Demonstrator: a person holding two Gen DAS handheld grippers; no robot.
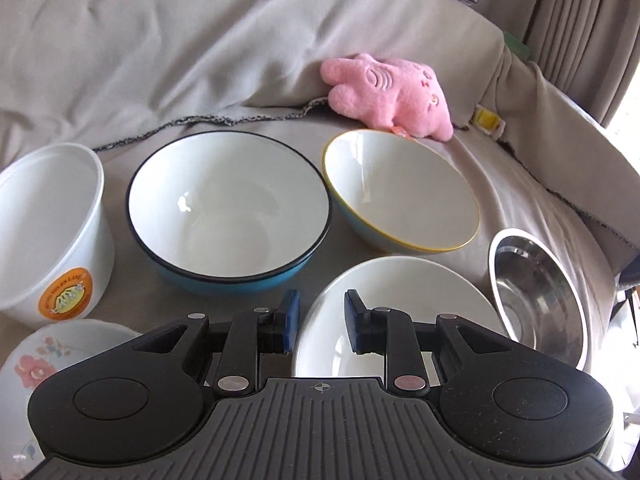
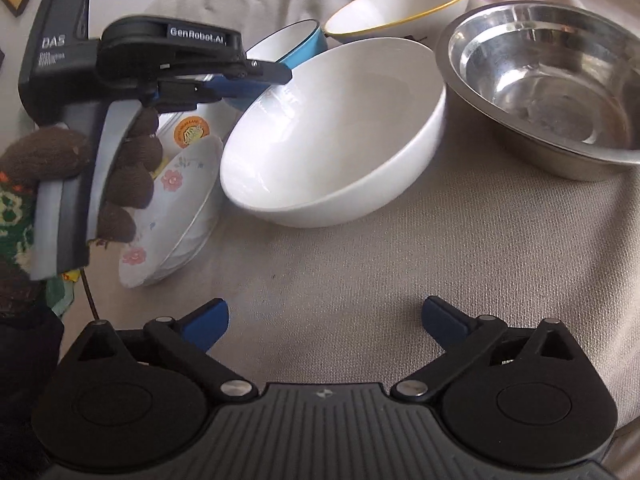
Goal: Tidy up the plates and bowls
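Observation:
A plain white bowl [image 1: 400, 300] [image 2: 336, 136] is tilted, its near rim raised. My left gripper [image 1: 322, 320] straddles that rim with its jaws part closed; it also shows from the side in the right wrist view [image 2: 260, 80]. I cannot tell whether the pads touch the rim. Around it lie a blue bowl with a dark rim [image 1: 228, 212], a yellow-rimmed bowl [image 1: 400, 196], a steel bowl [image 1: 540, 300] [image 2: 552, 84], a white paper tub [image 1: 52, 220] and a flowered bowl [image 1: 44, 360] [image 2: 176, 208]. My right gripper [image 2: 324, 320] is open and empty over bare cloth.
Everything rests on a beige cloth-covered sofa seat [image 2: 400, 280]. A pink plush toy [image 1: 392, 92] lies behind the yellow-rimmed bowl. A curtain [image 1: 580, 20] hangs at the far right.

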